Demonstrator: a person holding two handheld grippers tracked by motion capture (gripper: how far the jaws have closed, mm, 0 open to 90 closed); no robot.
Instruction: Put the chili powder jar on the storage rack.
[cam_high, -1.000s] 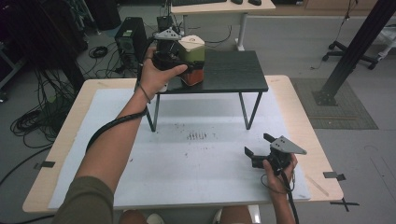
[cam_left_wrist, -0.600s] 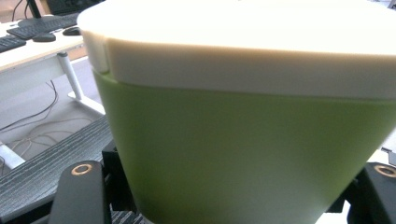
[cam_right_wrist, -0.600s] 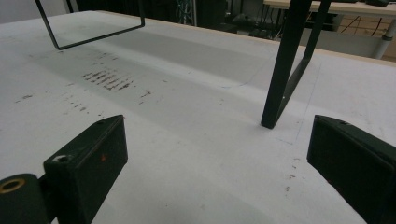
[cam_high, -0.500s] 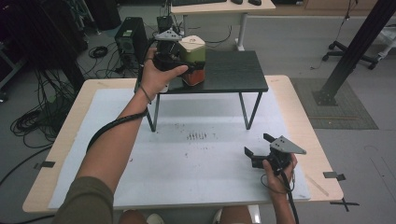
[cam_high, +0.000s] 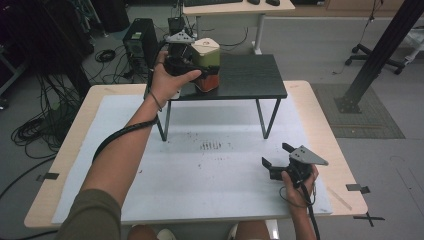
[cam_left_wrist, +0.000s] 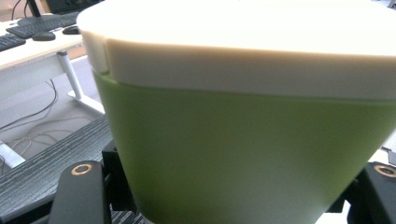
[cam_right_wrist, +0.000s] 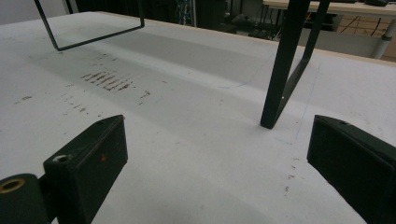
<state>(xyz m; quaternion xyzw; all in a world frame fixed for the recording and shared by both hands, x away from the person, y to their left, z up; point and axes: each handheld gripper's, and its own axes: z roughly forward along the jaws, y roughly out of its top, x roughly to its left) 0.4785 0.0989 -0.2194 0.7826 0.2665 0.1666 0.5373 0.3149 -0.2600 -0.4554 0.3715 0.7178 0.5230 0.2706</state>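
Left hand-held gripper: I see it clamped on the green container, one black jaw on each side of its wall, in the left gripper view.
Green container: it fills the space between my left jaws, topped by a cream lid; from the high view it sits upright on an orange-red base.
Under the left hand-held gripper: the black shelf, a small raised stand on thin legs; the container's base is at its left front part, though I cannot tell whether it rests there.
Left hand: wrapped around the gripper body, forearm reaching from below.
Right hand-held gripper: jaws spread wide with nothing between them, low over the worktop.
Ahead of the right hand-held gripper: bare white worktop with dark scuff marks, and one shelf leg standing just beyond the jaws.
Right hand: near the worktop's front right edge, well apart from the container.
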